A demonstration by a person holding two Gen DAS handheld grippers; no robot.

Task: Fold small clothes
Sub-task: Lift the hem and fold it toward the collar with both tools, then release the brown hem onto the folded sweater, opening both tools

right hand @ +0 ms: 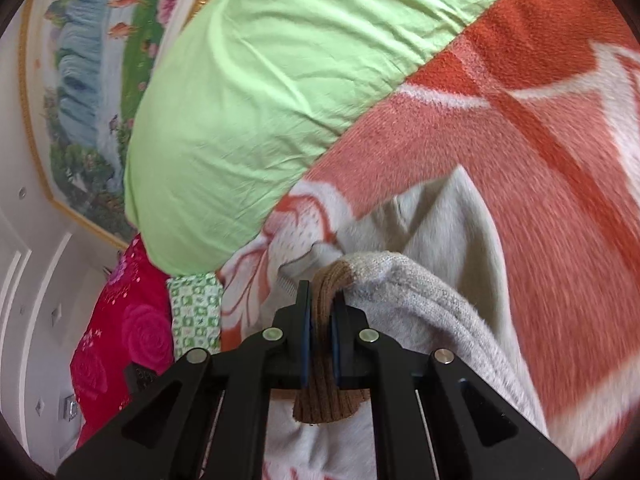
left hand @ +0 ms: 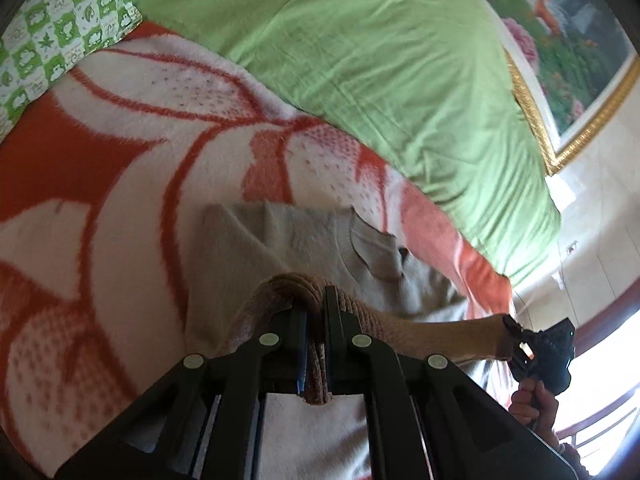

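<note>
Both tools clamp the sweater's brown hem.
Left tool (left hand: 316, 300) and right tool (right hand: 322, 300) hold the grey sweater (left hand: 320, 236) stretched above the blanket (left hand: 120, 160).

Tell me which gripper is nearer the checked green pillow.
Left, I judge. The left gripper sits toward the pillow's end of the sweater; the right gripper holds its far end, beyond the left.

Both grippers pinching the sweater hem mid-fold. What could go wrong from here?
1. The left gripper holds a bunched roll of brown ribbed hem; the bunching may get folded in as a lumpy crease.
2. The right gripper bites only the hem's corner; it may slip under tension.
3. The grey sweater lies on a fuzzy orange-and-white blanket, which could drag on the knit and skew the fold.
</note>
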